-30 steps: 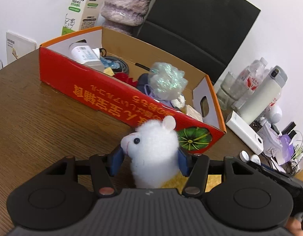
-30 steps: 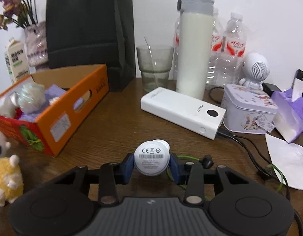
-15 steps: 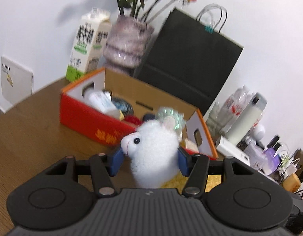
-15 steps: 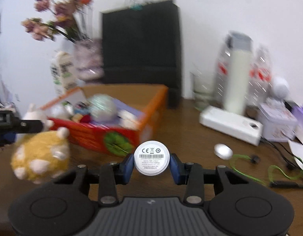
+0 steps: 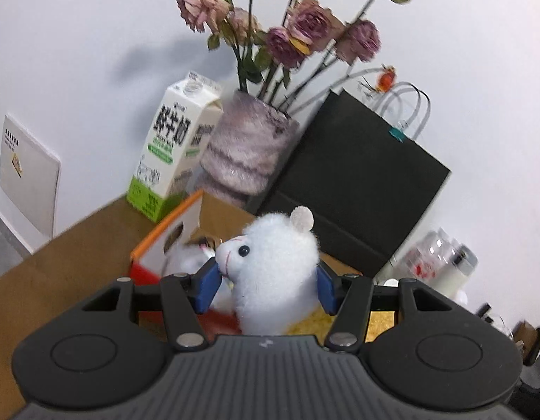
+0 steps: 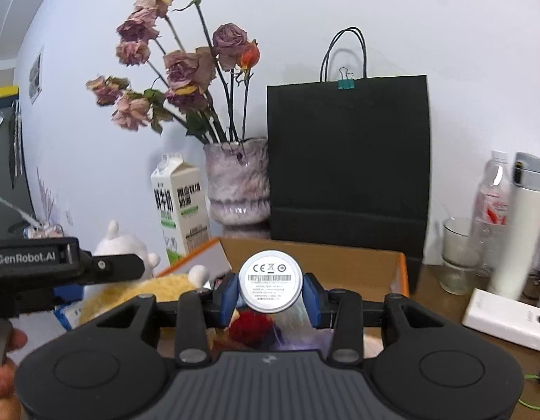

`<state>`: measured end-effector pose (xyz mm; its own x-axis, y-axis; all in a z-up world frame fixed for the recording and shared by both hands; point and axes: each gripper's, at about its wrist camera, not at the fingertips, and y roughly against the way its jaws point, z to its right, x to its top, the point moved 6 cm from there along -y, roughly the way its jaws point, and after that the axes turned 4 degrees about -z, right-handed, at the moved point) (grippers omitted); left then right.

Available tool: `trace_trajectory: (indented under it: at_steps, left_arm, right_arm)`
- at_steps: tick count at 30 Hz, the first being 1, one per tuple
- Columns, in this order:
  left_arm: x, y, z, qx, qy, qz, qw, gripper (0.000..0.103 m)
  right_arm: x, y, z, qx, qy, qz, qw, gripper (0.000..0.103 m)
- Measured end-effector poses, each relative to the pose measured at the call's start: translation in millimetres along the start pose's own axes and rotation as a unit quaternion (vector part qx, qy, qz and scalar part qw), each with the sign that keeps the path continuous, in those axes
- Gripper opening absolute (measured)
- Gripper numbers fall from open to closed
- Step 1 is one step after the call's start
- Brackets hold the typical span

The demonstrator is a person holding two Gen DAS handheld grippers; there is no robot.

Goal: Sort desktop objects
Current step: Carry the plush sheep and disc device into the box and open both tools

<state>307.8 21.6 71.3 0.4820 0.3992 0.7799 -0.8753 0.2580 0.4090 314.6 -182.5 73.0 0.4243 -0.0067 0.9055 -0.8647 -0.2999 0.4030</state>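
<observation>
My left gripper (image 5: 266, 288) is shut on a white and yellow plush sheep (image 5: 275, 273) and holds it above the near edge of the orange cardboard box (image 5: 165, 234). My right gripper (image 6: 270, 297) is shut on a round white disc (image 6: 270, 286) with a barcode label, held over the same box (image 6: 401, 273). The sheep (image 6: 130, 245) and the left gripper's body (image 6: 42, 262) also show at the left of the right wrist view. Inside the box I see red and purple items (image 6: 250, 327).
Behind the box stand a milk carton (image 5: 172, 147), a vase of dried roses (image 5: 245, 154) and a black paper bag (image 5: 353, 189). To the right are a glass (image 6: 457, 255), water bottles (image 6: 490, 196), a white thermos (image 6: 521, 224) and a white power bank (image 6: 504, 318).
Both grippers have risen and moved toward the box, each still holding its object. The right gripper has gone from the table beside the box to above its inside.
</observation>
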Motion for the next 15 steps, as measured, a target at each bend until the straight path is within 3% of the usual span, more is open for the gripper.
trace_trajectory:
  at_steps: [8,15]
  left_arm:
    - [30,-53,-7,0.021,-0.003,0.015,0.9997,0.057]
    - [25,-112,-14,0.064,-0.023,-0.018,0.9975,0.057]
  right_arm:
    - [14,-58,17,-0.008,0.004,-0.006,1.0,0.039]
    - [1,-101,50,-0.02,-0.016,-0.056,0.998,0.039]
